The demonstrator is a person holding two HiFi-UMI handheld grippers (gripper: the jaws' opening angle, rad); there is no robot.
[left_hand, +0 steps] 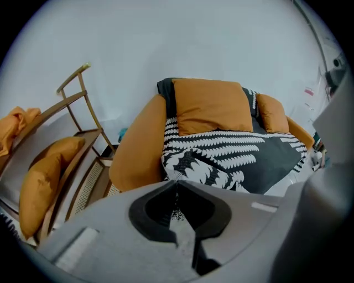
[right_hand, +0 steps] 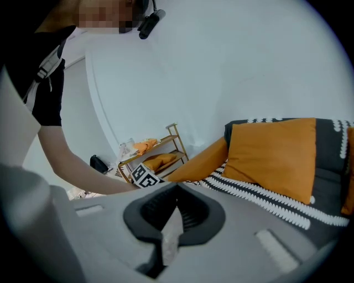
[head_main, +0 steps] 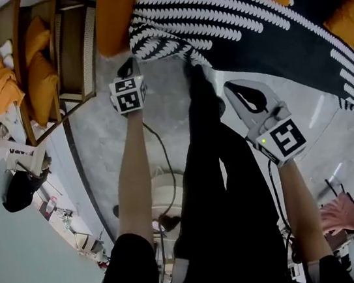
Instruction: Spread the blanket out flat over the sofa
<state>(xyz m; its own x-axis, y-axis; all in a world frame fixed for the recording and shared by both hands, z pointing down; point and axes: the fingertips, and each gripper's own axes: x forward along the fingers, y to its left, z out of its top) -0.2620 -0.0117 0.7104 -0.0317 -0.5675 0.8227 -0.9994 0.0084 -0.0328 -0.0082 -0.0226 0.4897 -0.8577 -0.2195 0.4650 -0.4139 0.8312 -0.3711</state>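
A black-and-white patterned blanket (head_main: 247,35) lies across the orange sofa (head_main: 115,15), with its front-left corner hanging over the seat edge. My left gripper (head_main: 130,64) is shut, its tips right at that corner. In the left gripper view the shut tips (left_hand: 176,182) meet just below the blanket's edge (left_hand: 193,166); I cannot tell whether fabric is pinched. My right gripper (head_main: 230,87) is shut and holds nothing, over the floor in front of the sofa. The right gripper view looks past the shut tips (right_hand: 176,187) to an orange cushion (right_hand: 276,155) and the blanket (right_hand: 260,193).
A wooden rack (head_main: 40,65) with orange cushions stands left of the sofa, seen also in the left gripper view as the rack (left_hand: 61,166). The person's black-clad legs (head_main: 213,165) stand between the grippers. A cable (head_main: 164,166) lies on the grey floor. Clutter (head_main: 345,211) sits at the lower right.
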